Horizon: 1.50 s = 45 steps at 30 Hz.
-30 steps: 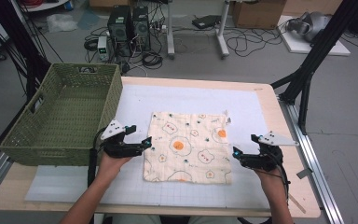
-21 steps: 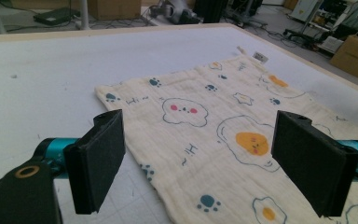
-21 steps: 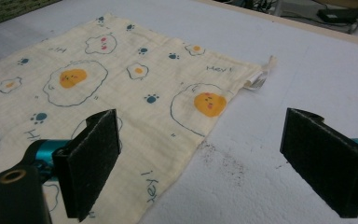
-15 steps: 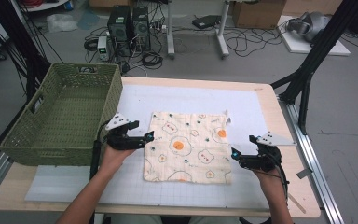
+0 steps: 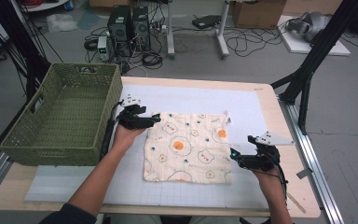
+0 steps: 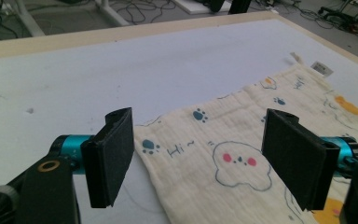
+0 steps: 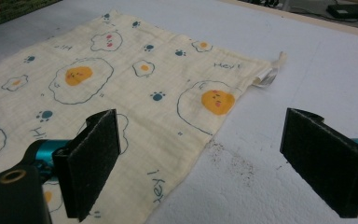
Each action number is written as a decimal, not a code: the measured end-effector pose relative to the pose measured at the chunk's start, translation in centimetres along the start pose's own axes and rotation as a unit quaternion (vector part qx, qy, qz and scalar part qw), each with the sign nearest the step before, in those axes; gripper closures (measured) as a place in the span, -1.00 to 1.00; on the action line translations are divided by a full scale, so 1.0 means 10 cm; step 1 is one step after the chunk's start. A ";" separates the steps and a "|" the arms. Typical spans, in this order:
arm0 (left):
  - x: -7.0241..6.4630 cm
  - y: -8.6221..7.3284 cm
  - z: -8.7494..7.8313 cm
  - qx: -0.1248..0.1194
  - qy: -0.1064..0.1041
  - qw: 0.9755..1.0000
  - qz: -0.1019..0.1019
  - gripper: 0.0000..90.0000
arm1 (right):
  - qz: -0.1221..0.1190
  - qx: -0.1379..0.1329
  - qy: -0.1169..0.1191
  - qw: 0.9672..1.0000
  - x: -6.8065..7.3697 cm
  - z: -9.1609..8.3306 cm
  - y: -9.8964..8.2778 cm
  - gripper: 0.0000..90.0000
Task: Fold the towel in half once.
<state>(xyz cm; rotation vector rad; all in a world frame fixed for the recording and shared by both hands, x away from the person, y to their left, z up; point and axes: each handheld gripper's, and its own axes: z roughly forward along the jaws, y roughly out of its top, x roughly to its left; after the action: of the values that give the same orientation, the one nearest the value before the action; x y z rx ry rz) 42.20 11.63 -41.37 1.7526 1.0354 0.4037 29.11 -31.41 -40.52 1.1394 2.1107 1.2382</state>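
Flanking printed cloth (image 5: 188, 147), left gripper (image 5: 145, 120), right gripper (image 5: 238, 157), fingers wide apart, empty, green basket (image 5: 37, 137) nearby

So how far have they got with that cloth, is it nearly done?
Barely begun, it seems. The cloth lies spread flat on the table, unfolded. In hand: the left gripper is at its far left corner and the right gripper by its near right edge, both open, neither gripping yet. Left: grasping it and whatever follows; the basket beside it is empty, if that is its destination.

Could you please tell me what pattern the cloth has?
Cream cloth printed with fried eggs and blue paw prints; clearest in the right gripper view.
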 end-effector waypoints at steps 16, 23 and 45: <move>0.19 -0.16 0.44 0.077 0.059 0.995 0.011 -0.16 | 0.009 0.005 0.002 1.000 -0.06 0.01 -0.05 -0.75; 0.09 -0.17 0.49 0.099 0.069 0.990 0.067 0.12 | 0.011 0.011 0.000 1.000 -0.06 0.03 -0.05 -0.75; 0.15 -0.14 0.36 0.089 0.041 0.994 0.045 0.92 | 0.030 0.090 -0.013 0.995 -0.36 0.69 0.27 -0.75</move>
<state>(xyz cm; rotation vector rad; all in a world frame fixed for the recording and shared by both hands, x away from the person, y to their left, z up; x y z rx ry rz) 44.83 10.88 -44.46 1.9607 1.0802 0.4548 37.13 -30.23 -41.80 1.2964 2.2198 1.0679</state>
